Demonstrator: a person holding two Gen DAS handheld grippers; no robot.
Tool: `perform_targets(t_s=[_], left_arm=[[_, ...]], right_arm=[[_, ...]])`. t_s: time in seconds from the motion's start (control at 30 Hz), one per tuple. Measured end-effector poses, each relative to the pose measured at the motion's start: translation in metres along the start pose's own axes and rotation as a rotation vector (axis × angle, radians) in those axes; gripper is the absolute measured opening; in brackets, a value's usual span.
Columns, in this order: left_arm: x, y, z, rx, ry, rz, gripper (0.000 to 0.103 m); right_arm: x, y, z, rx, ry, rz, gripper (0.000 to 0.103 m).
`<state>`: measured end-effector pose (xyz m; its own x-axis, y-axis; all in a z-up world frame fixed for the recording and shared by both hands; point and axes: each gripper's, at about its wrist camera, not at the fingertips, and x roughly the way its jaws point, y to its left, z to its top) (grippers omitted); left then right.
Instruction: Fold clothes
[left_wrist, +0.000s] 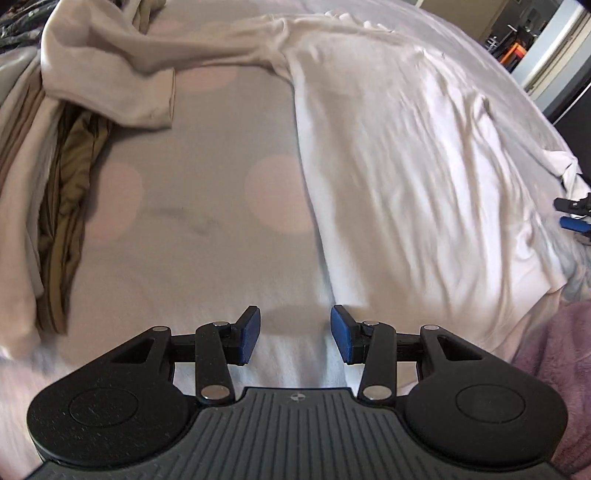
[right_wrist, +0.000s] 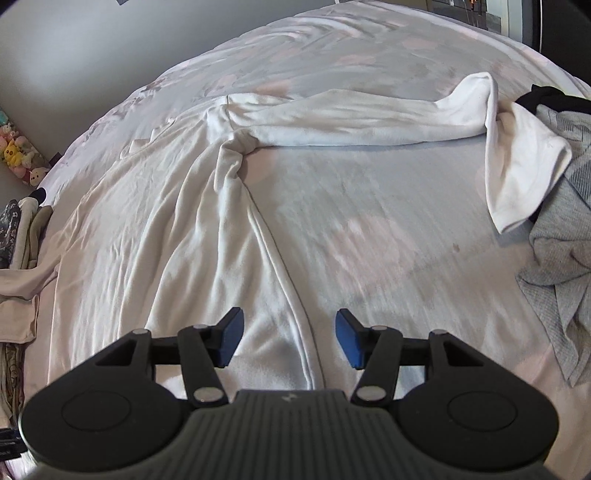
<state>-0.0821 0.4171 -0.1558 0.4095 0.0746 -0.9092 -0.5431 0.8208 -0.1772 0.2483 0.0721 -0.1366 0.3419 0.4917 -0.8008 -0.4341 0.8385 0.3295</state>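
Observation:
A white long-sleeved top (left_wrist: 406, 166) lies spread flat on the bed, its body wrinkled. In the left wrist view one sleeve (left_wrist: 122, 74) runs off to the upper left and ends in a cuff. My left gripper (left_wrist: 295, 334) hovers open over the sheet just beside the top's near left edge, nothing between its blue pads. In the right wrist view the top's body (right_wrist: 147, 240) fills the left half, and the other sleeve (right_wrist: 369, 118) stretches right to a doubled-over cuff. My right gripper (right_wrist: 289, 339) is open, with the top's side edge lying below the gap, not pinched.
The bedsheet (left_wrist: 184, 221) is grey with pale pink dots. A heap of beige and olive clothes (left_wrist: 62, 192) lies at the left. A grey knit garment (right_wrist: 561, 258) and something black (right_wrist: 554, 98) lie at the right. Plush toys (right_wrist: 18, 155) line the wall.

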Motion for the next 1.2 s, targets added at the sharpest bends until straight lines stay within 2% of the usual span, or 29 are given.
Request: perform_targets(t_s=[0.1, 0.27, 0.33, 0.43, 0.6, 0.63, 0.67, 0.77, 1.0, 1.2], left_arm=[[0.000, -0.009, -0.008, -0.037, -0.059, -0.017, 0.040], [0.003, -0.028, -0.011, -0.095, -0.141, -0.095, 0.040], [0.007, -0.036, -0.009, -0.095, -0.144, -0.094, 0.040], [0.015, -0.045, -0.007, -0.107, -0.132, -0.103, 0.045], [0.023, -0.059, -0.013, -0.066, -0.146, -0.075, 0.050], [0.022, -0.060, -0.014, -0.063, -0.152, -0.073, 0.049], [0.021, -0.060, -0.016, -0.061, -0.157, -0.071, 0.037], [0.017, -0.053, -0.017, -0.102, -0.173, -0.126, 0.010], [-0.013, -0.043, -0.021, -0.153, -0.231, -0.135, 0.008], [-0.034, -0.030, -0.021, -0.171, -0.264, -0.069, 0.007]], right_arm=[[0.001, -0.004, -0.003, 0.027, -0.004, -0.004, 0.059], [0.008, -0.006, -0.003, 0.059, 0.016, 0.001, 0.059], [0.011, -0.005, -0.003, 0.053, 0.035, -0.007, 0.059], [0.018, -0.003, -0.004, 0.043, 0.064, -0.024, 0.061], [0.025, -0.004, -0.005, 0.049, 0.089, -0.040, 0.061], [0.026, -0.004, -0.005, 0.053, 0.092, -0.040, 0.061], [0.028, -0.005, -0.005, 0.058, 0.094, -0.041, 0.061], [0.031, -0.008, -0.004, 0.077, 0.101, -0.040, 0.061], [0.030, -0.008, -0.004, 0.080, 0.097, -0.038, 0.061], [0.029, -0.007, -0.004, 0.074, 0.097, -0.042, 0.061]])
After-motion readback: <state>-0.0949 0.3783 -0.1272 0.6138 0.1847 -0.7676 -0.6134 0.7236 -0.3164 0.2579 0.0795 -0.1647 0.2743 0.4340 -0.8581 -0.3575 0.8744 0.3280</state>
